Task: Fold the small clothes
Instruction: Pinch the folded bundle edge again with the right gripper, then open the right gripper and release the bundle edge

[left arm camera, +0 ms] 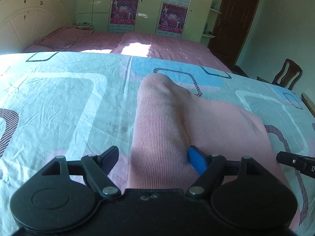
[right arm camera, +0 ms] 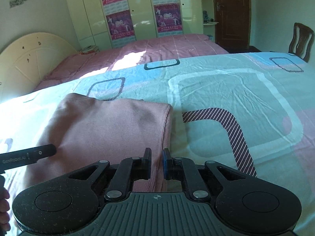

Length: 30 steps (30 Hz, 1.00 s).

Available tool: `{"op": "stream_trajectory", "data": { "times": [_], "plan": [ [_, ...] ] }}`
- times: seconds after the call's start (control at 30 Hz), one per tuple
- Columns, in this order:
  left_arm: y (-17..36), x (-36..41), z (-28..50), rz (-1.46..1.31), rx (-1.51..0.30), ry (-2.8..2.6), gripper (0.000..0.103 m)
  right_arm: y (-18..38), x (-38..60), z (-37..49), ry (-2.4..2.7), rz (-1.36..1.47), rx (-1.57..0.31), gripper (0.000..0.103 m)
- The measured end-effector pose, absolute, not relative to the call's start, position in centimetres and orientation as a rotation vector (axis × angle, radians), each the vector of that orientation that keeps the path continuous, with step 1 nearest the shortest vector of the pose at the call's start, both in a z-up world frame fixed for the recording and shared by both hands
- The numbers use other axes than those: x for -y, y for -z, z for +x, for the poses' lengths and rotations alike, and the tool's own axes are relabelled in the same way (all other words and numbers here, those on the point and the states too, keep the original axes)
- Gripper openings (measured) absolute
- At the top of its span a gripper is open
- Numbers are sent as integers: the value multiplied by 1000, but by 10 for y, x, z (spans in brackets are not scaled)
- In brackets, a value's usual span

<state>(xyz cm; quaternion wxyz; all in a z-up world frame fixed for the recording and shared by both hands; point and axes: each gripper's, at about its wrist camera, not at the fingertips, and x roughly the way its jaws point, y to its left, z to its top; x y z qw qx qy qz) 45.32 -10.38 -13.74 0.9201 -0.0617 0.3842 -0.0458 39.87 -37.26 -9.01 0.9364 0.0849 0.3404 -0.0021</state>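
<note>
Garment: pink ribbed knit garment (right arm camera: 110, 129) is seen lying partly folded on the patterned bedsheet (right arm camera: 226, 98) | Left tool (left arm camera: 153, 160): held wide, astride a raised fold, unpressed | Right tool (right arm camera: 157, 162): nearly closed, nothing visibly gripped | Handling: judged soft, light, limp; best pinched at an edge or corner.
</note>
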Motion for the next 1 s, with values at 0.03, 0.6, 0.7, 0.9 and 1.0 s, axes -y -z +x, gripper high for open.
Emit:
{"op": "stream_trajectory", "data": {
  "times": [0.03, 0.6, 0.7, 0.9, 1.0],
  "plan": [
    [136, 103, 450, -122, -788, 98, 77, 88, 371, 393, -8, 167, -694, 9],
    [143, 102, 405, -133, -801, 132, 77, 98, 367, 310, -13, 230, -726, 45],
    [145, 101, 405, -153, -805, 130, 77, 102, 365, 304, -29, 242, -744, 45],
    [146, 103, 402, -153, -805, 130, 77, 110, 356, 302, -49, 197, -766, 10],
    [146, 105, 401, -156, -811, 134, 77, 109, 360, 302, -33, 188, -763, 6]
  ]
}}
